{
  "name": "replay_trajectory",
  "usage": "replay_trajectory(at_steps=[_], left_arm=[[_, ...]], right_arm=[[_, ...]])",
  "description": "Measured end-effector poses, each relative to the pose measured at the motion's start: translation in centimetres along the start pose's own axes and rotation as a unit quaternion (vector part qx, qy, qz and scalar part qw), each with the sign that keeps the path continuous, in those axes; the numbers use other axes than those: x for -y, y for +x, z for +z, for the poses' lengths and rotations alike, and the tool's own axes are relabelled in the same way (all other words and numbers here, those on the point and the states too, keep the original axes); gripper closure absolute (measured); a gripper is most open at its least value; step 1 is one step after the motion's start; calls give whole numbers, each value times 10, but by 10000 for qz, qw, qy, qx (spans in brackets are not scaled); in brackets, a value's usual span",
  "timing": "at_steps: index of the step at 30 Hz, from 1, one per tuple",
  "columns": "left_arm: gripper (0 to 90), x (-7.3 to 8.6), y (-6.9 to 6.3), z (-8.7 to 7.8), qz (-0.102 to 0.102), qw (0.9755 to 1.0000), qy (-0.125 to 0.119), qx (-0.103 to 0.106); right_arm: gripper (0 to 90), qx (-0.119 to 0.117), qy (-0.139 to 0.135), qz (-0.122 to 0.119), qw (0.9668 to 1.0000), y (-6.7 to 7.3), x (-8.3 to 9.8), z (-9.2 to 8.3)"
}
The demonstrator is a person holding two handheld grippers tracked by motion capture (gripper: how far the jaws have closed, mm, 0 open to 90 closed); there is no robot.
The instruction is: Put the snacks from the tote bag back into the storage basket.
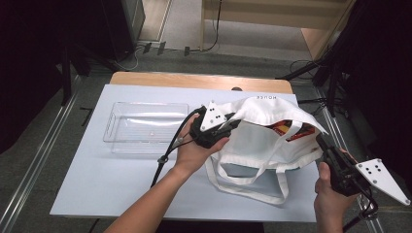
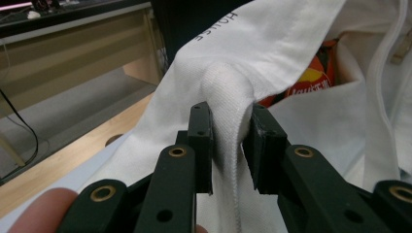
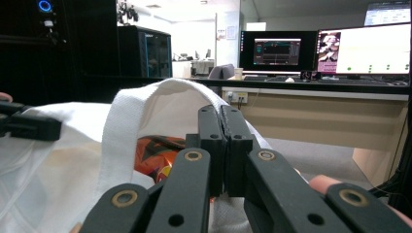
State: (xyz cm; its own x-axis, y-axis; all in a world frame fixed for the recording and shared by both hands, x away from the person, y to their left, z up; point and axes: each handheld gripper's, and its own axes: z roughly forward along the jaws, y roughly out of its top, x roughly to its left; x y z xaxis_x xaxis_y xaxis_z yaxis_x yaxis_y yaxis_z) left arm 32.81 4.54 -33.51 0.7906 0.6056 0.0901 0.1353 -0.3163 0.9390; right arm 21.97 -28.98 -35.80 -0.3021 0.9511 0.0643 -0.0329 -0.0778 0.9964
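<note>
on the white table (image 1: 97, 194), a white tote bag (image 1: 252, 141) lies to the right of centre with its mouth held open. beside it to the left sits a clear tray (image 1: 145, 127), which has nothing in it. i judge the job to be emptying the bag into that tray, and it looks barely begun: the bag is open, but an orange and red snack packet (image 1: 291, 130) is inside it, just under the raised rim, and nothing has been lifted out.

my left forearm comes up from the bottom edge and angles toward the middle of the table. my left hand (image 1: 197, 153) wraps the left claw (image 1: 228, 125) from below, aimed right at the bag's near left rim. in the left gripper view the two jaws stand a little apart with a thick fold of the bag's hem bunched between them, so this claw is pinching the cloth and lifting it.

my right hand (image 1: 330, 187) sits low at the right edge, holding the right claw (image 1: 321, 141) pointed up and left at the bag's right side. in the right gripper view its jaws are pressed together; their tips sit against the white cloth, but i cannot tell whether any of it is caught between them. a bag strap (image 3: 119, 141) arches just to the left of those jaws, with the packet showing beneath it.
</note>
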Motion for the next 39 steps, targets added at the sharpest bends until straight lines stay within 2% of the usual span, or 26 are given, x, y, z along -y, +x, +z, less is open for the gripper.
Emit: replay_trajectory(at_steps=[5, 8, 10, 13, 15, 17, 18, 19, 20, 21, 23, 24, 25, 27, 28, 30, 32, 33, 35, 36, 39], left_arm=[[753, -8, 13, 17, -310, 9995, -80, 15], [751, -10, 22, 35, -578, 9983, -1, -48], [744, -7, 29, 43, -792, 9968, 12, -113], [729, -1, 37, 51, -1071, 9942, 62, -51], [720, -1, 38, 53, -1056, 9943, 94, -116], [720, -2, 38, 54, -1024, 9944, 55, -273], [723, -4, 37, 52, -996, 9941, -102, -428], [728, -5, 37, 52, -1029, 9935, -175, -451], [733, -7, 36, 50, -1039, 9927, -360, -505], [737, -9, 36, 49, -997, 9923, -462, -578], [746, -10, 37, 51, -1070, 9902, -587, -675], [748, -9, 40, 55, -1131, 9895, -575, -694], [748, -9, 42, 60, -1182, 9892, -504, -704], [748, -9, 44, 74, -1297, 9893, -202, -632], [749, -8, 43, 81, -1272, 9898, -24, -646], [752, -5, 40, 89, -1232, 9902, 119, -653], [753, 1, 38, 98, -1317, 9893, 390, -487], [754, 6, 37, 104, -1323, 9887, 606, -361], [757, 17, 33, 114, -1184, 9876, 1017, -187], [756, 24, 30, 118, -1156, 9860, 1202, -65], [754, 37, 26, 120, -1198, 9842, 1305, 34]], right_arm=[[900, -86, 50, -39, 9999, 4, 0, 1], [900, -131, 85, -85, 9998, 7, 2, 3], [900, -160, 123, -79, 9998, 8, 2, 3], [900, -152, 131, -124, 9997, 10, 3, 4], [900, -147, 121, -137, 9997, 10, 3, 4], [900, -152, 124, -158, 9997, 11, 3, 5], [900, -152, 123, -148, 9997, 11, 3, 5], [900, -149, 105, -163, 9997, 12, 2, 5], [900, -140, 100, -167, 9997, 12, 2, 5], [900, -129, 63, -183, 9997, 13, 1, 4], [900, -153, 49, -90, 9998, 10, 1, 3], [900, -163, 40, -20, 9999, 8, 1, 3], [900, -159, 52, 34, 9999, 7, 2, 4], [900, -136, 125, 18, 9998, 7, 4, 5], [900, -126, 141, 7, 9998, 8, 5, 6], [900, -139, 160, -6, 9998, 10, 6, 8], [900, -120, 158, -35, 9998, 11, 6, 8], [900, -122, 148, -20, 9998, 10, 5, 7], [900, -118, 131, -2, 9998, 8, 5, 7], [900, -110, 149, -3, 9998, 8, 5, 7], [900, -69, 184, -34, 9998, 7, 6, 8]])
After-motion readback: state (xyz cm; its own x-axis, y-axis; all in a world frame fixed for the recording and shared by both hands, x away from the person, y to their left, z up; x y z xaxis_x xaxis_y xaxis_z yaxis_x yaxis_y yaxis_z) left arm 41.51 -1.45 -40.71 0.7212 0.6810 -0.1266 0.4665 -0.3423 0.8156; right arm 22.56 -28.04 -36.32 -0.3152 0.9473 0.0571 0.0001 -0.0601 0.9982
